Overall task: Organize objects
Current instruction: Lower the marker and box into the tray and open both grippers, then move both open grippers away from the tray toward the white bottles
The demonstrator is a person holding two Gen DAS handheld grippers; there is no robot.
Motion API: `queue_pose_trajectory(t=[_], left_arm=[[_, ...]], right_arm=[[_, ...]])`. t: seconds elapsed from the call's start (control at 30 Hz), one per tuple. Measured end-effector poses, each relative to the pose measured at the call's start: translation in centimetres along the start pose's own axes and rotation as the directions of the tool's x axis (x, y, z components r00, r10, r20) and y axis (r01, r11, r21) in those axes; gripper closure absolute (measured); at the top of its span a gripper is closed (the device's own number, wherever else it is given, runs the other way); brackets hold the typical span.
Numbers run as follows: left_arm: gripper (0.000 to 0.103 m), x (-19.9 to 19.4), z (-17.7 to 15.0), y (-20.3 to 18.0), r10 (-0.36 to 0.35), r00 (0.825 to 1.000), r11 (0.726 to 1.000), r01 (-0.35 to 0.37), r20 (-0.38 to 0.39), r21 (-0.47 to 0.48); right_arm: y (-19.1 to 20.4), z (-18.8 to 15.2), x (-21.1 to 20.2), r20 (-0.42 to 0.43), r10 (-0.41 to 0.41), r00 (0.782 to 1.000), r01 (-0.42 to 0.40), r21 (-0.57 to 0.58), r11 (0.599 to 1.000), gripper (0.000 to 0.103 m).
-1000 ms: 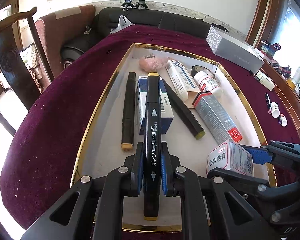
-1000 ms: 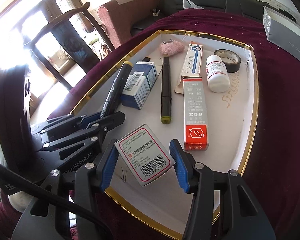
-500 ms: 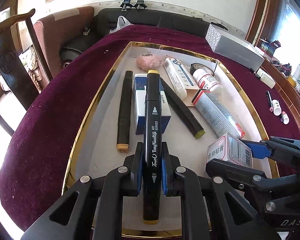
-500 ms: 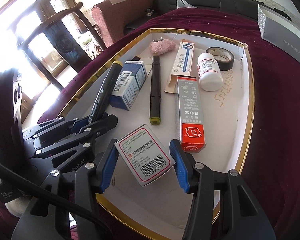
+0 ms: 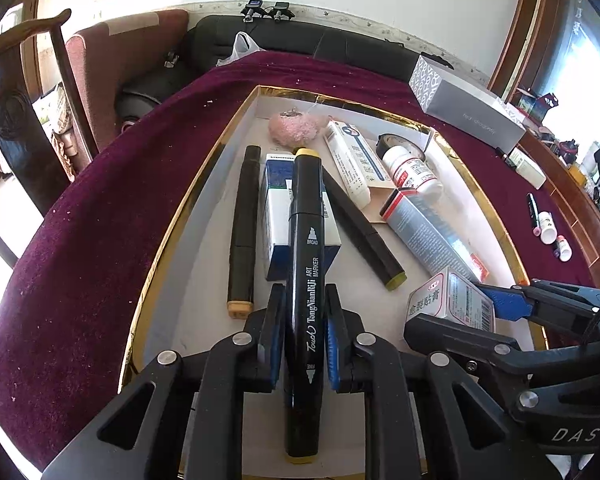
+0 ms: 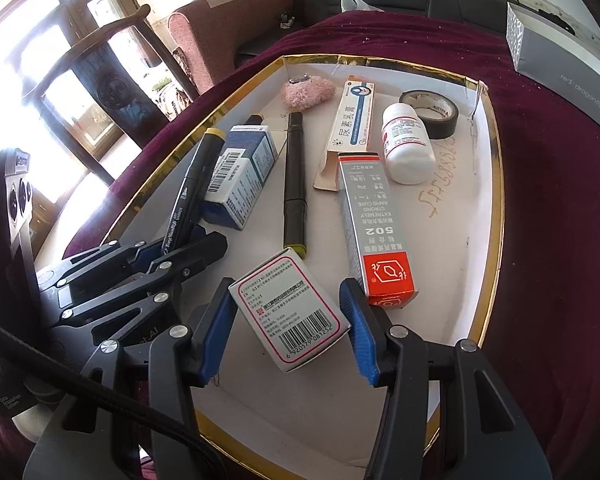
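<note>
left gripper (image 5: 302,332) over near end of gold-rimmed tray (image 5: 172,236); jaws opening, black art marker (image 5: 306,280) between blue pads, pads still against barrel. marker's far end rests on blue-white box (image 5: 278,216).
right gripper (image 6: 288,320) clamped on small white box with barcode (image 6: 290,314), near tray's near edge, just beside grey-red 502 glue box (image 6: 374,232). 2 other dark markers, white bottle (image 6: 408,148), tape roll (image 6: 432,112) lie in tray.
</note>
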State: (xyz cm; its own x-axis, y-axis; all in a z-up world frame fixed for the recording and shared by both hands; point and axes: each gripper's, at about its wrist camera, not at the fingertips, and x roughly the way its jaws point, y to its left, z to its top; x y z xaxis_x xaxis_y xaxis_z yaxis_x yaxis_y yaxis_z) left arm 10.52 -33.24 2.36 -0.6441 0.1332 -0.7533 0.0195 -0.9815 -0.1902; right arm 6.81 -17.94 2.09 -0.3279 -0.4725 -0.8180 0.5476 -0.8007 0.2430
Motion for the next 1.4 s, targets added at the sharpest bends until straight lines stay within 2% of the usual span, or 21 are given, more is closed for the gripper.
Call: queue_pose_trajectory(t=[0.2, 0.27, 0.47, 0.6, 0.67, 0.77, 0.83, 0.93, 1.03, 1.07, 1.1, 1.2, 1.4], left_arm=[[0.070, -0.2, 0.1, 0.0, -0.067, 0.998, 0.998, 0.067, -0.007, -0.016], [0.064, -0.3, 0.2, -0.1, -0.083, 0.997, 0.996, 0.082, -0.007, -0.024], [0.058, -1.2, 0.6, 0.6, -0.163, 0.987, 0.983, 0.162, -0.004, -0.080], [0.058, -3.1, 1.3, 2.0, -0.236, 0.971, 0.961, 0.239, 0.040, -0.137], [0.051, -4.1, 1.7, 3.1, -0.253, 0.965, 0.949, 0.262, 0.074, -0.174], [0.046, -5.5, 2.1, 5.2, -0.270, 0.954, 0.923, 0.296, 0.134, -0.246], [0.044, -5.2, 2.3, 6.5, -0.277, 0.952, 0.899, 0.306, 0.135, -0.314], [0.044, -3.8, 2.4, 6.3, -0.295, 0.949, 0.879, 0.314, 0.110, -0.358], [0.044, -2.3, 2.4, 4.6, -0.312, 0.948, 0.882, 0.315, 0.067, -0.351], [0.043, -2.3, 2.4, 3.8, -0.285, 0.956, 0.898, 0.292, 0.070, -0.328], [0.042, -2.4, 2.4, 3.0, -0.290, 0.954, 0.905, 0.298, 0.072, -0.304], [0.042, -2.4, 2.4, 1.0, -0.371, 0.927, 0.892, 0.370, 0.049, -0.261], [0.042, -1.6, 2.0, -1.1, -0.433, 0.901, 0.871, 0.421, 0.009, -0.255]], right_arm=[[-0.4, 0.1, -1.0, 0.022, 0.031, 0.999, -0.032, 0.035, 0.999, 0.051], [-0.5, 0.1, -1.6, 0.037, 0.030, 0.999, -0.032, 0.041, 0.999, 0.046], [-1.2, -0.1, -2.7, 0.066, 0.062, 0.996, -0.067, 0.067, 0.996, 0.044], [-1.5, -0.1, -3.9, 0.106, 0.072, 0.992, -0.081, 0.081, 0.993, 0.044], [-1.7, 0.0, -4.9, 0.133, 0.070, 0.989, -0.082, 0.086, 0.993, 0.044], [-2.4, 0.1, -6.5, 0.176, 0.053, 0.983, -0.071, 0.093, 0.993, 0.042], [-3.2, -0.1, -7.6, 0.209, 0.043, 0.977, -0.068, 0.114, 0.991, 0.034], [-4.8, -0.3, -8.6, 0.238, 0.040, 0.970, -0.079, 0.157, 0.984, 0.032], [-6.7, -0.8, -9.2, 0.253, 0.048, 0.966, -0.103, 0.208, 0.973, 0.032], [-7.2, -1.0, -9.4, 0.257, 0.048, 0.965, -0.108, 0.223, 0.969, 0.032], [-7.6, -1.2, -9.6, 0.259, 0.047, 0.965, -0.110, 0.234, 0.966, 0.032], [-8.8, -1.7, -10.1, 0.269, 0.039, 0.962, -0.112, 0.261, 0.959, 0.032], [-10.3, -2.3, -10.8, 0.286, 0.043, 0.957, -0.131, 0.295, 0.947, 0.032]])
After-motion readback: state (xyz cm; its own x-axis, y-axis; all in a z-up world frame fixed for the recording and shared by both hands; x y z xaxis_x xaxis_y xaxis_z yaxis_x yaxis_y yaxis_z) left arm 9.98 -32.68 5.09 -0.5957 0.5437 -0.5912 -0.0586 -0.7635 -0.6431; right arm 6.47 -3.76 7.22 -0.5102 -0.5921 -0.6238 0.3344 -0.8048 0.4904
